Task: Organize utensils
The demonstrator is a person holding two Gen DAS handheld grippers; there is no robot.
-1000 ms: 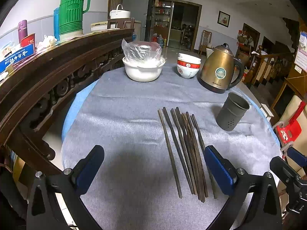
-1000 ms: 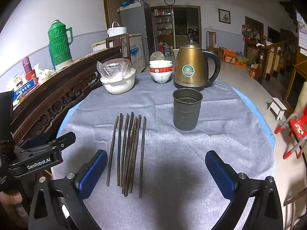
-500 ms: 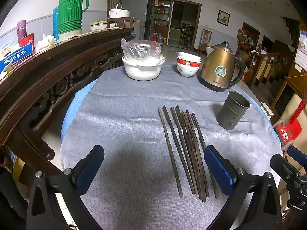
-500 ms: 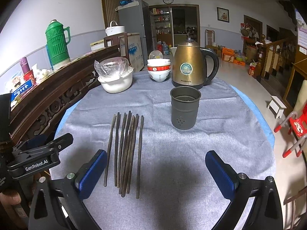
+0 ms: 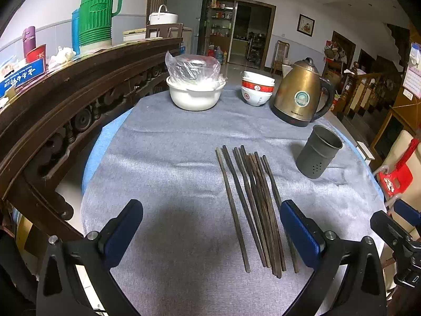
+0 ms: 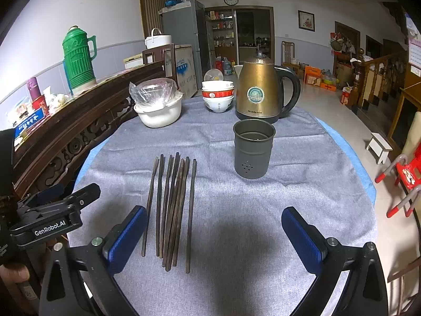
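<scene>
Several dark wooden chopsticks (image 5: pixel 252 205) (image 6: pixel 172 205) lie side by side on the grey cloth, pointing away from me. A dark metal holder cup (image 5: pixel 318 151) (image 6: pixel 253 148) with small holes stands upright and empty to their right. My left gripper (image 5: pixel 210 231) hovers open above the near ends of the chopsticks, nothing between its blue pads. My right gripper (image 6: pixel 213 237) is open too, with the chopsticks by its left pad and the cup ahead. In the right wrist view the left gripper (image 6: pixel 55 216) shows at the left edge.
A round table with grey cloth (image 5: pixel 171 158) carries a white bowl with plastic wrap (image 5: pixel 196 89), stacked bowls (image 5: pixel 257 89) and a brass kettle (image 5: pixel 302 97) at the back. A carved wooden bench back (image 5: pixel 65 100) runs along the left with a green thermos (image 5: pixel 96 15). A red stool (image 6: pixel 406 173) stands right.
Both grippers have drifted slightly, so the chopsticks and cup sit a little higher and farther in the views. Nothing on the table has moved.
</scene>
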